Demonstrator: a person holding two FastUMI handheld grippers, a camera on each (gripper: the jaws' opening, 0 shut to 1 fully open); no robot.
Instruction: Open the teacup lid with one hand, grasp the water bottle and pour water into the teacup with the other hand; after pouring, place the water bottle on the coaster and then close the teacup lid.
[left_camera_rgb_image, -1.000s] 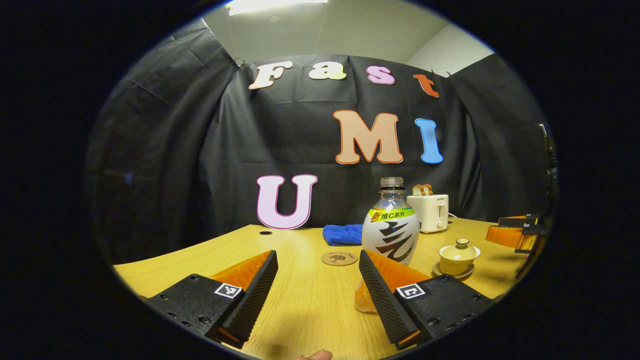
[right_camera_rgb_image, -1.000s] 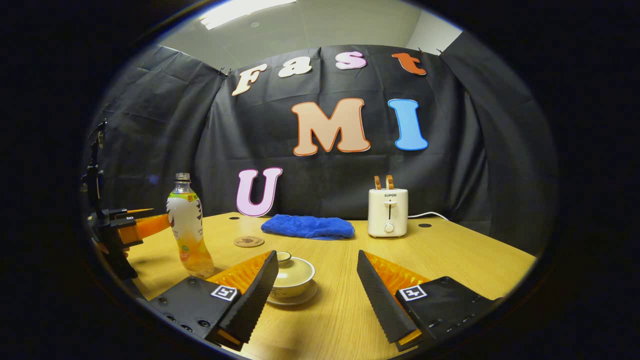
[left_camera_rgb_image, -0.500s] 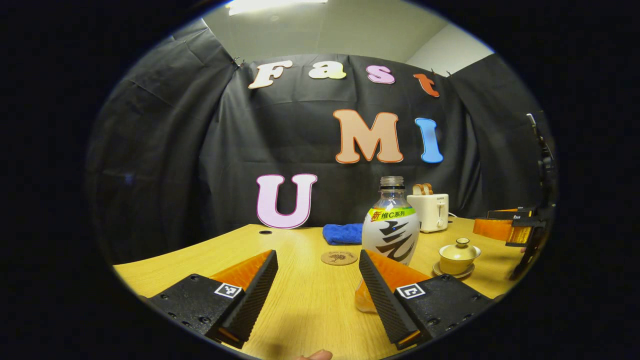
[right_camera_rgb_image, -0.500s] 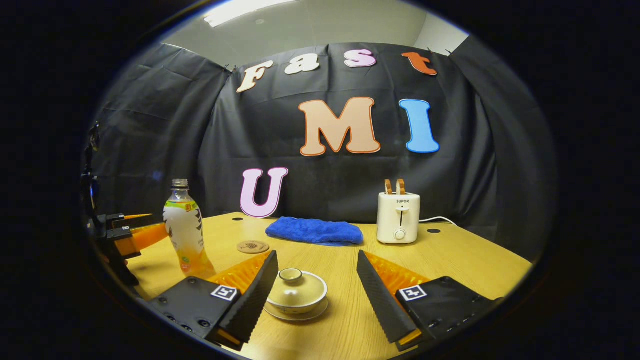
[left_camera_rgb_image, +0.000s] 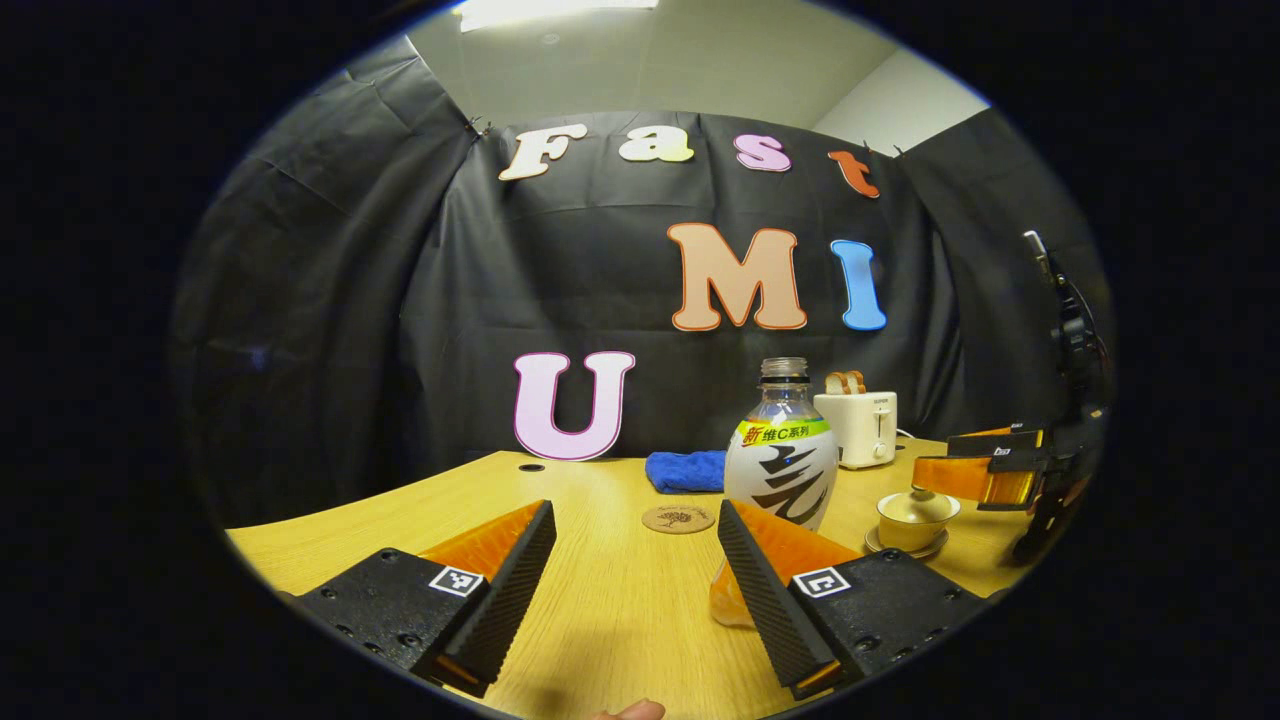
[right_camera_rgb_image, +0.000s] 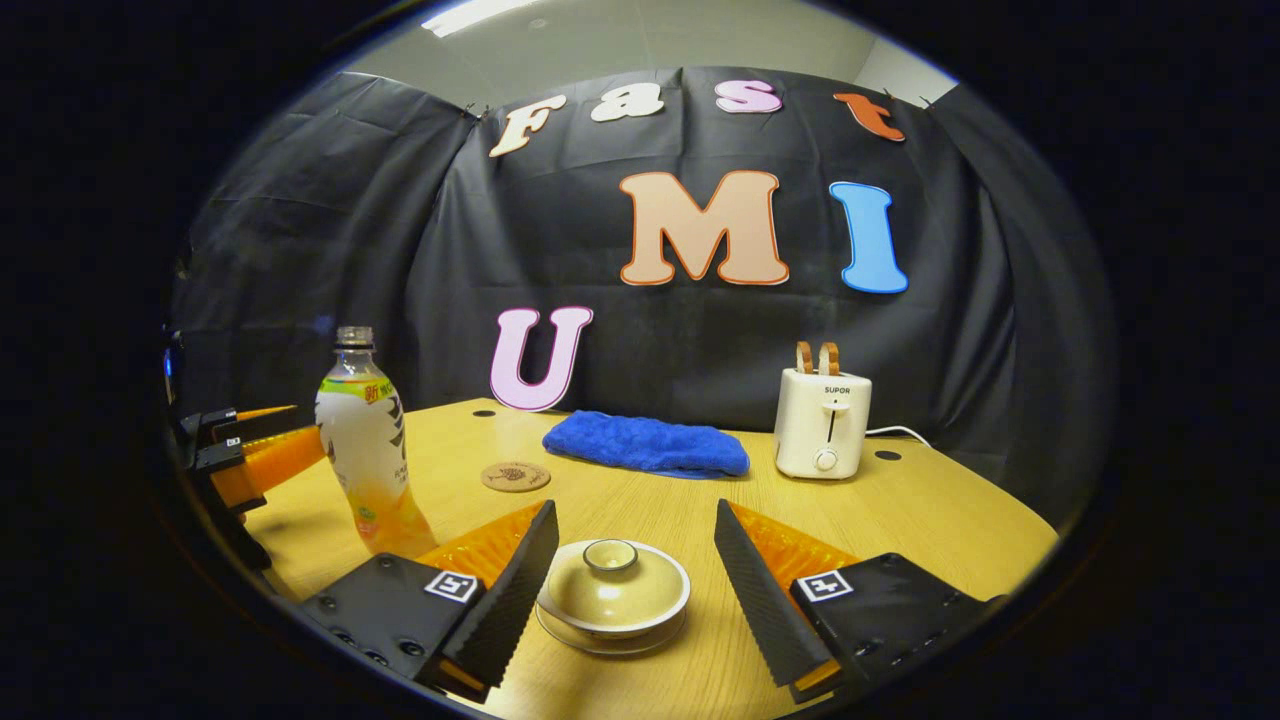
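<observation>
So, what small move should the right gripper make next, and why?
Probably lower the right gripper a little and shut its jaws on the knob of the teacup lid. The jaws stand open above the lid, which is on the cup, and the water bottle stands ungrasped.

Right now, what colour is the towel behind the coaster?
Blue towel, best seen in the right gripper view.
</observation>
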